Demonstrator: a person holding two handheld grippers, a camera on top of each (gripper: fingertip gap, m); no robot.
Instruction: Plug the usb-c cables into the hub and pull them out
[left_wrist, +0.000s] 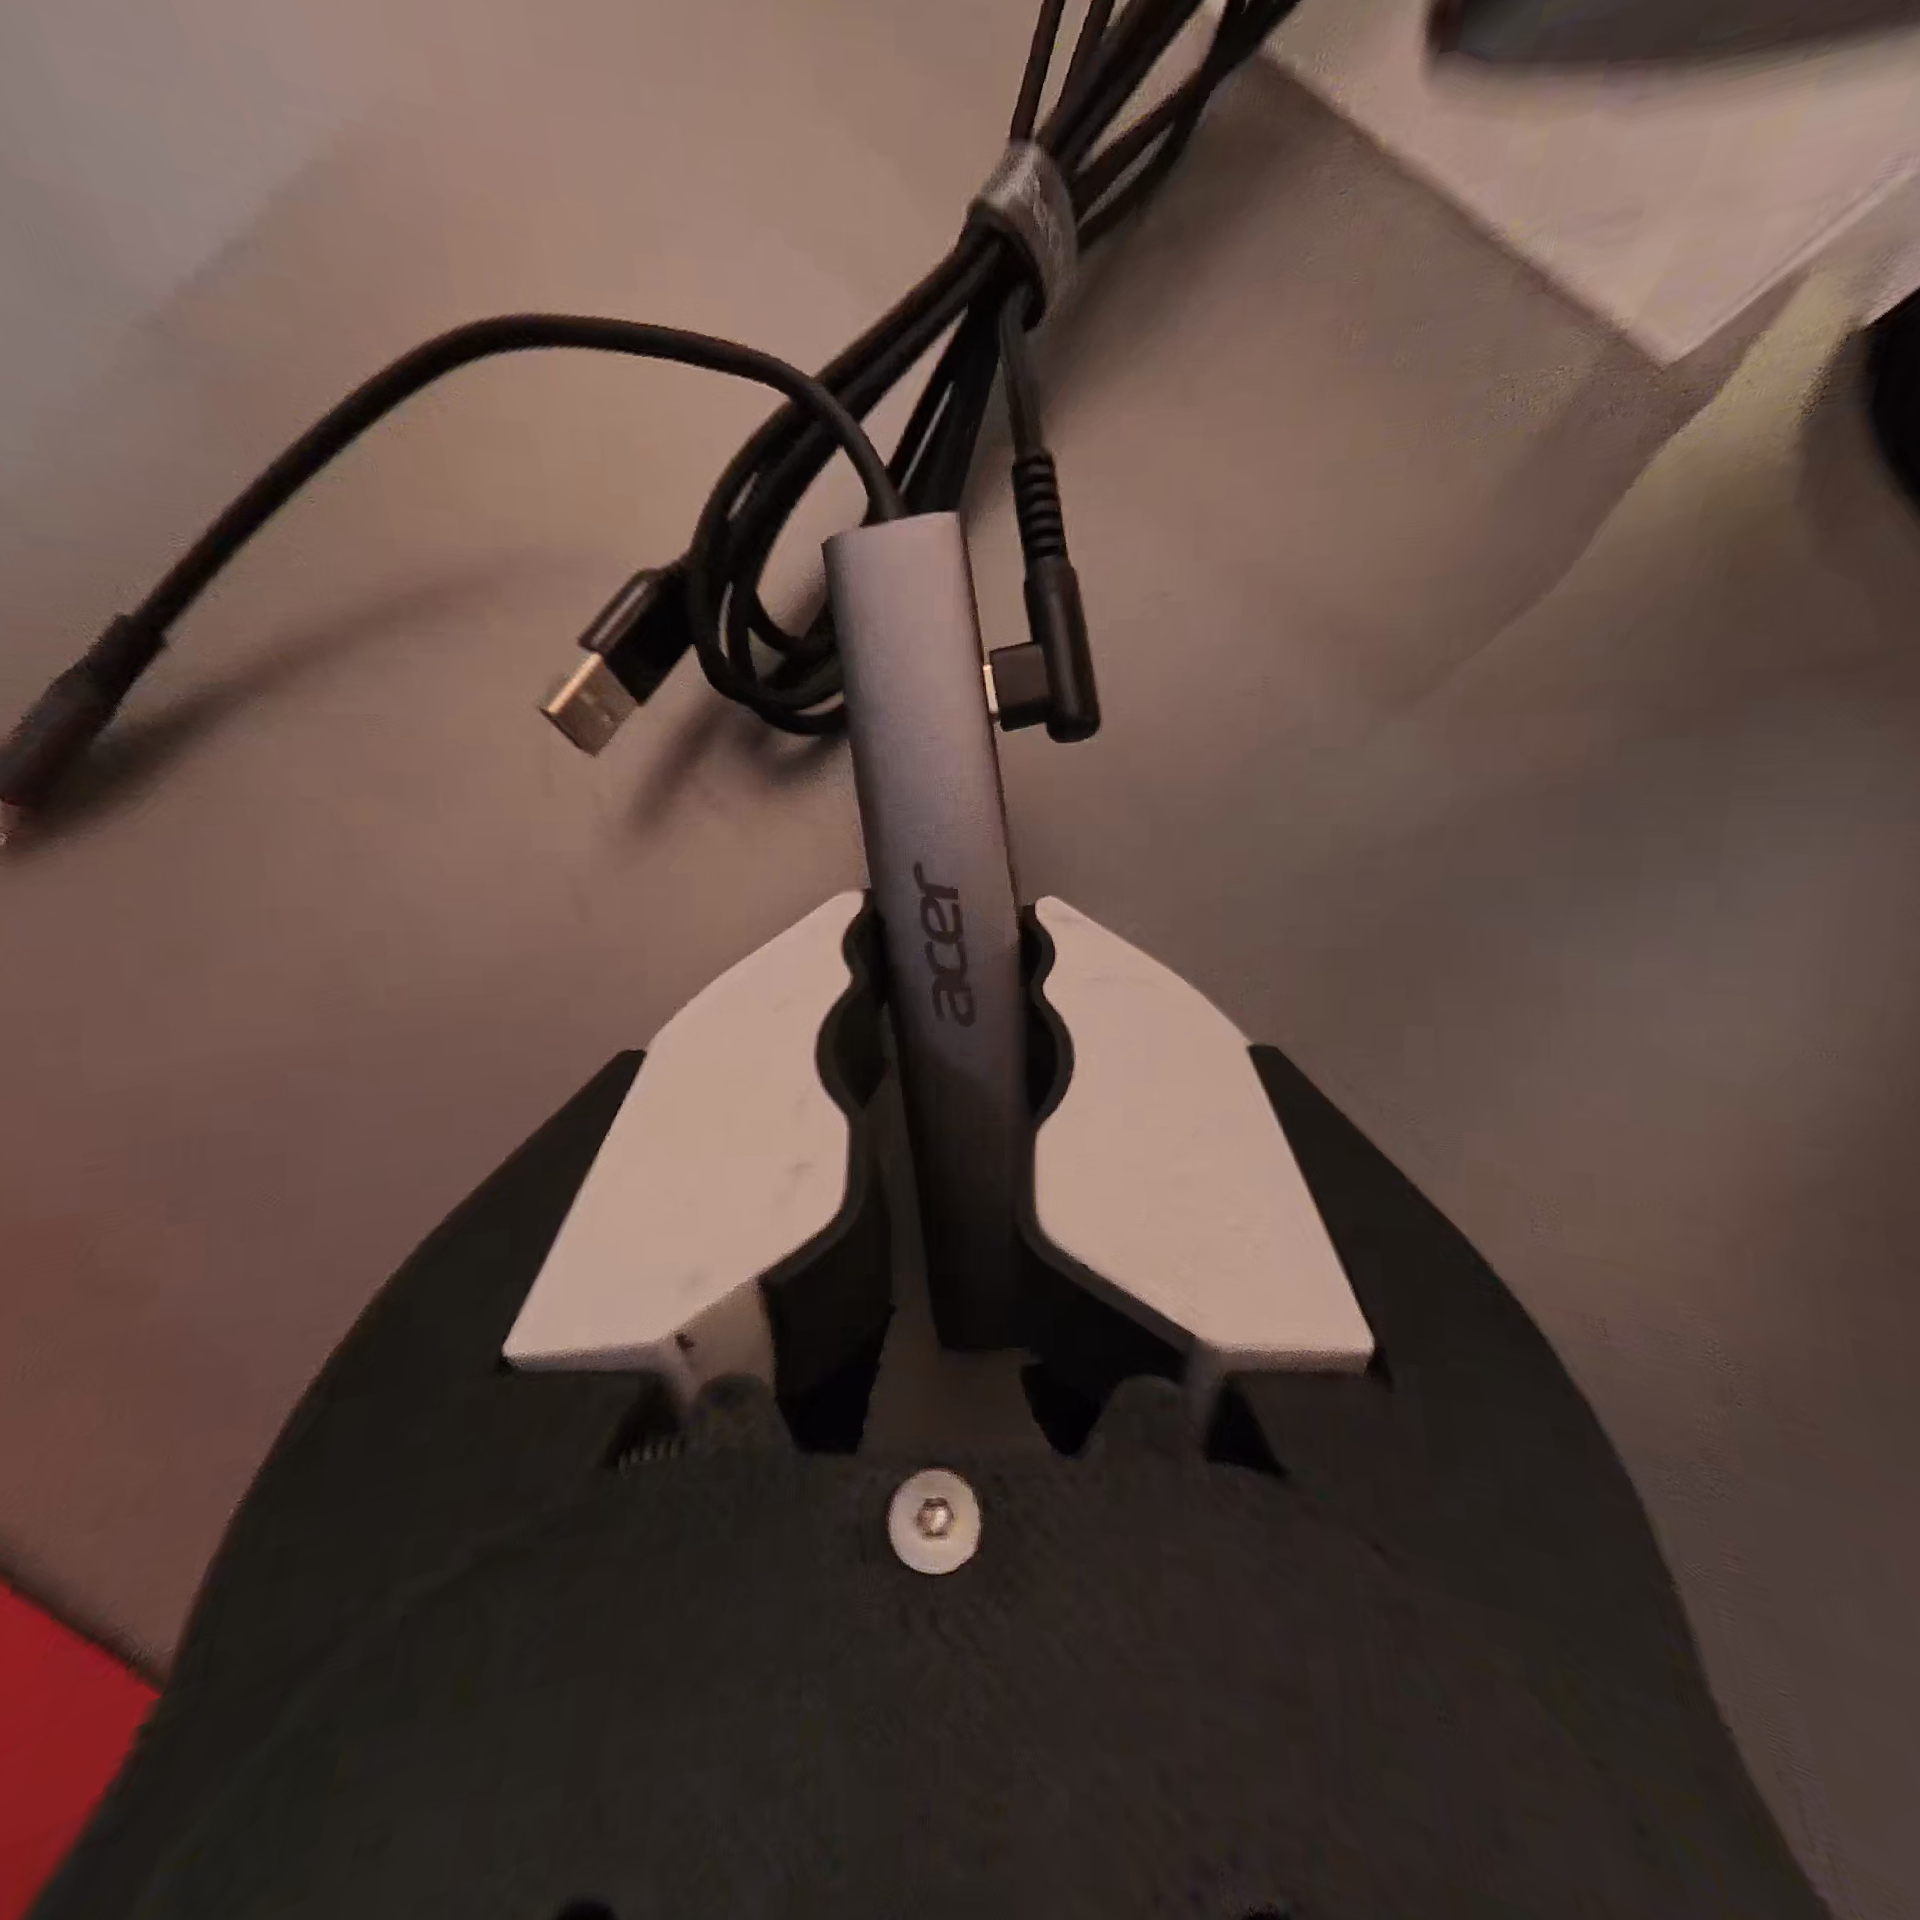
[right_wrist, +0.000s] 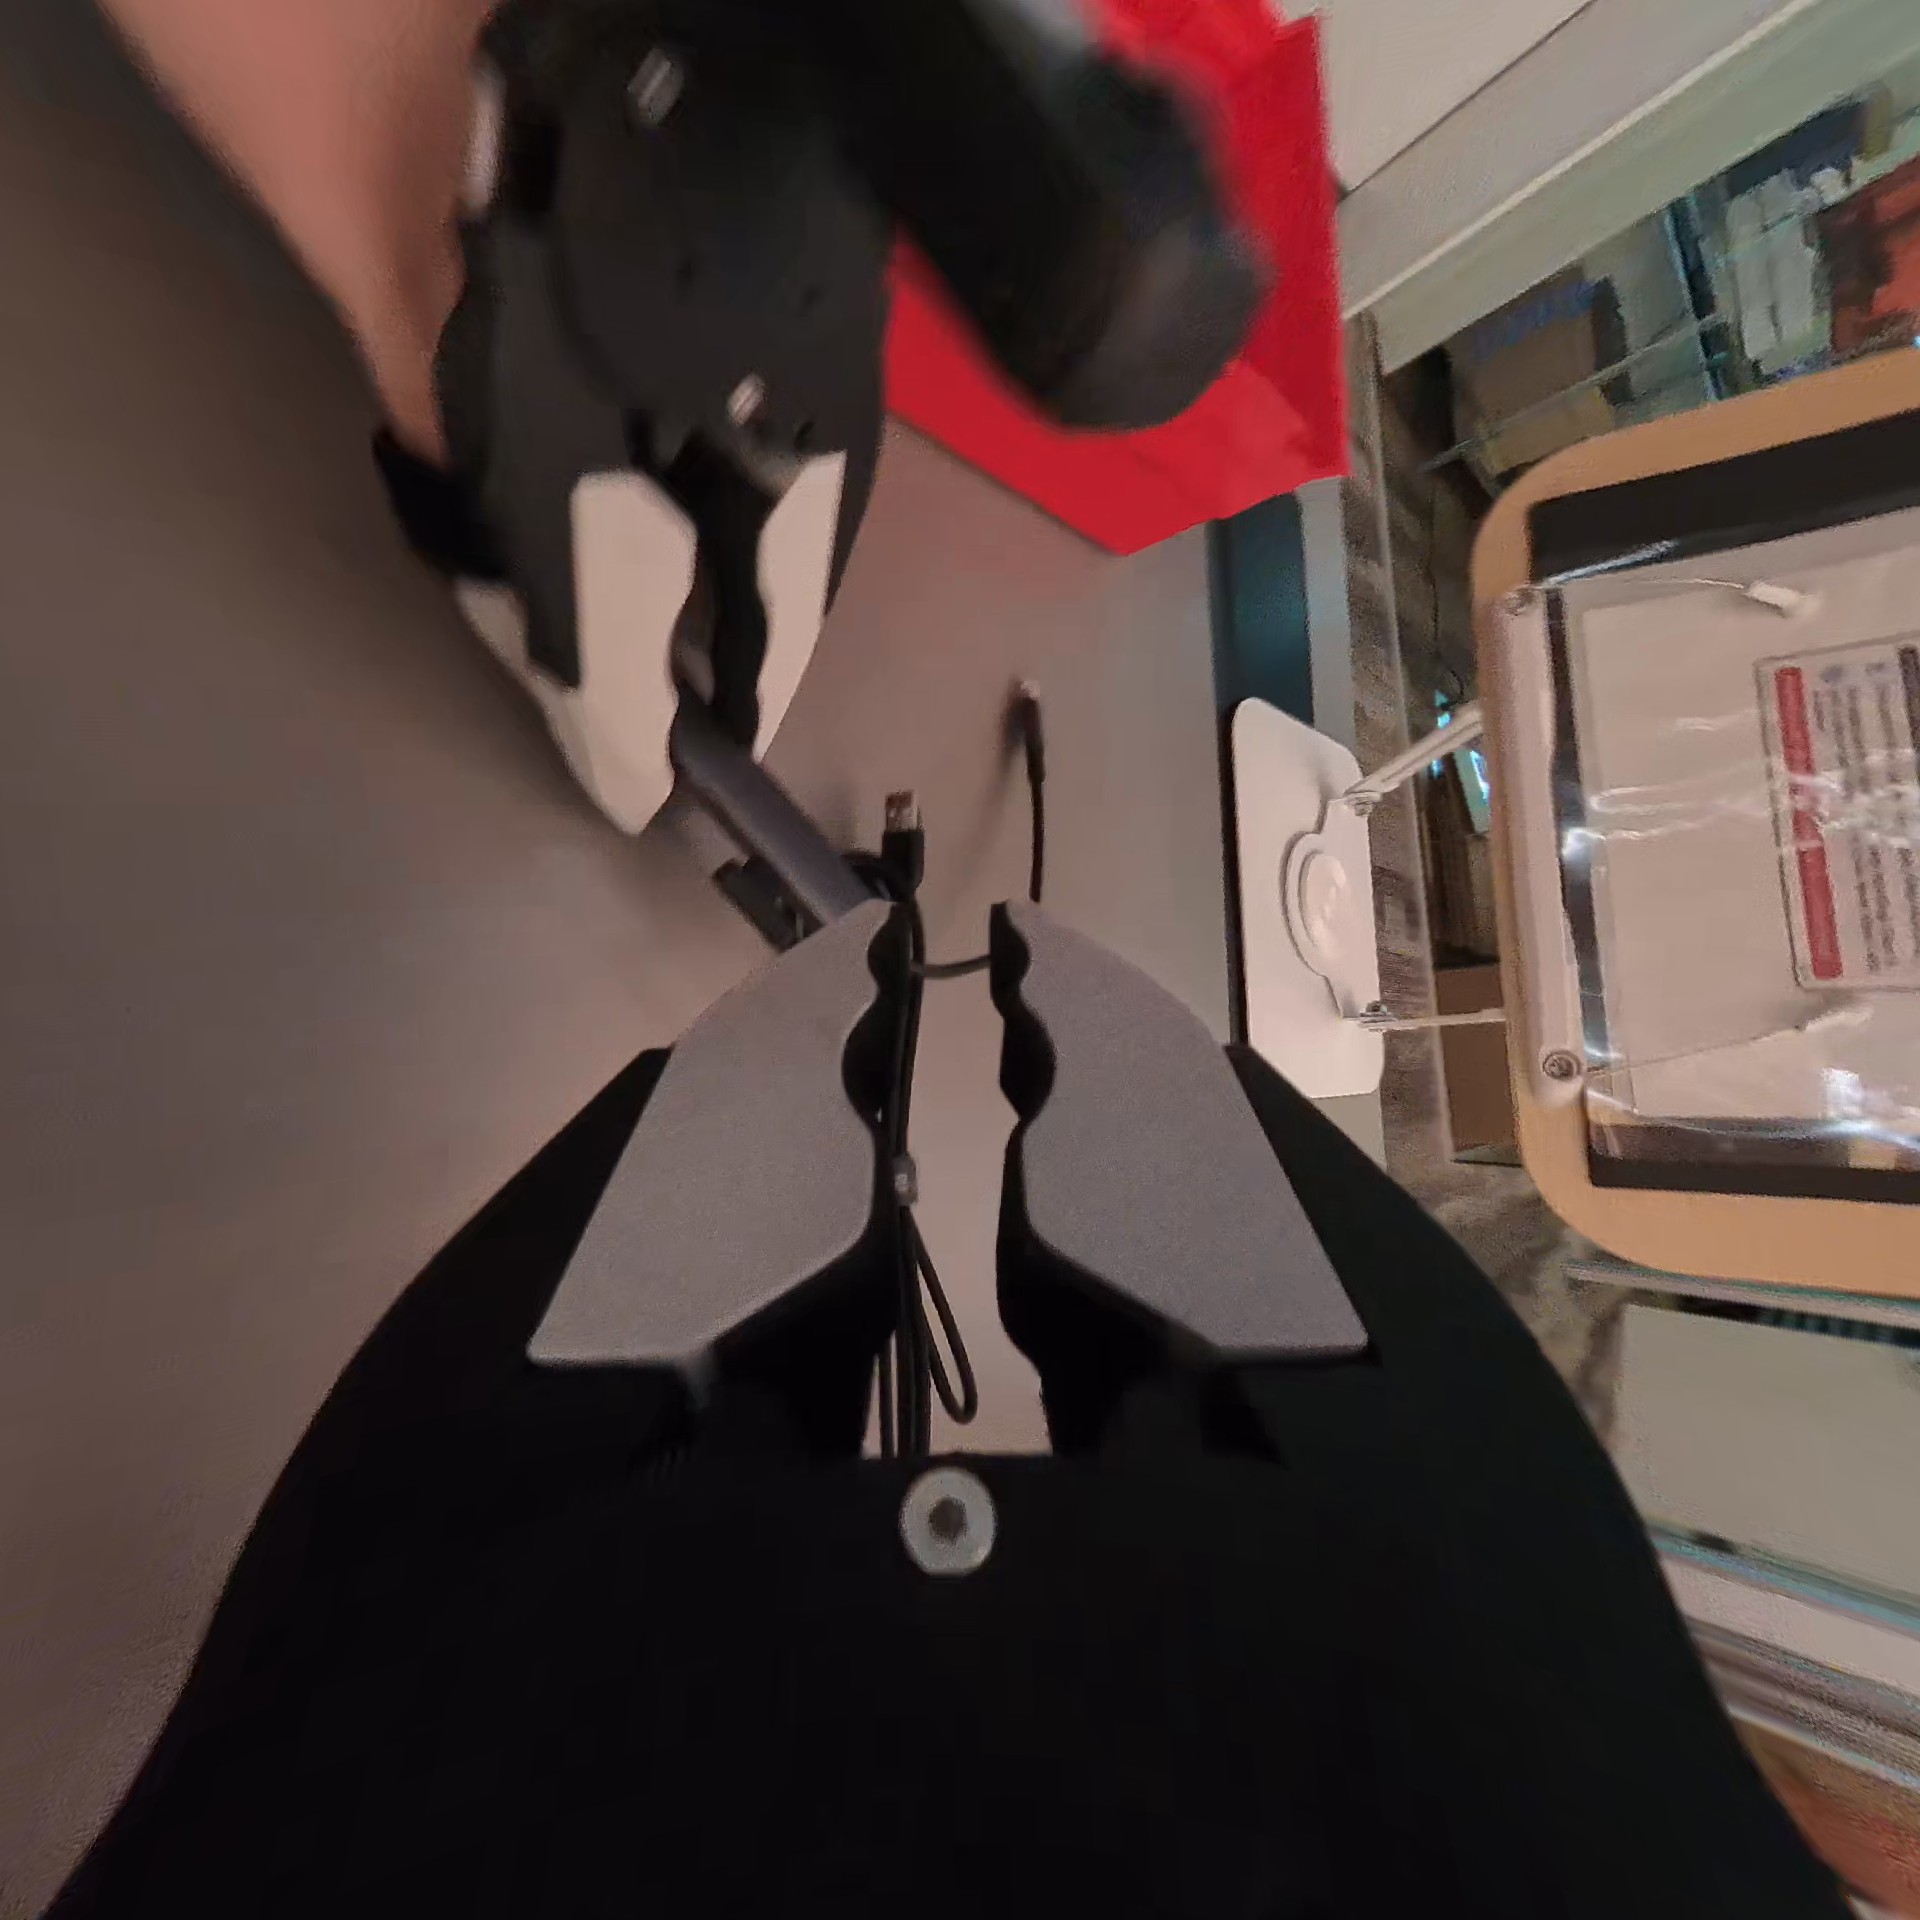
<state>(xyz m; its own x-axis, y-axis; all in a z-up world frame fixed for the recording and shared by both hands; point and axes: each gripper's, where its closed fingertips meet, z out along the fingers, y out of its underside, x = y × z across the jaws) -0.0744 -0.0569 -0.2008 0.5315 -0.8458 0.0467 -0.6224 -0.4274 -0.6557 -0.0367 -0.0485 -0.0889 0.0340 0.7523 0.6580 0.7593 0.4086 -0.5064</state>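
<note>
My left gripper (left_wrist: 945, 914) is shut on a slim grey USB hub (left_wrist: 935, 790), holding its near half between the fingers. A black right-angle USB-C plug (left_wrist: 1044, 665) sits in the hub's right side. A loose USB-A plug (left_wrist: 597, 686) and another cable end (left_wrist: 62, 707) lie on the table to the left. The black cables are bundled by a grey tie (left_wrist: 1023, 223). My right gripper (right_wrist: 943, 920) is open, hovering over the cable bundle (right_wrist: 904, 1143), close to the hub (right_wrist: 758, 800) and the plug (right_wrist: 753, 888). The left gripper (right_wrist: 707, 707) shows at upper left.
The grey table (left_wrist: 312, 260) carries a white stand base (right_wrist: 1299, 894) with a framed sign (right_wrist: 1714, 831) at the right. A red object (right_wrist: 1195, 416) sits beyond the left gripper and shows in the left wrist view (left_wrist: 62, 1714). The table edge runs along the right. My right fingertips sit around 12 centimetres from my left ones.
</note>
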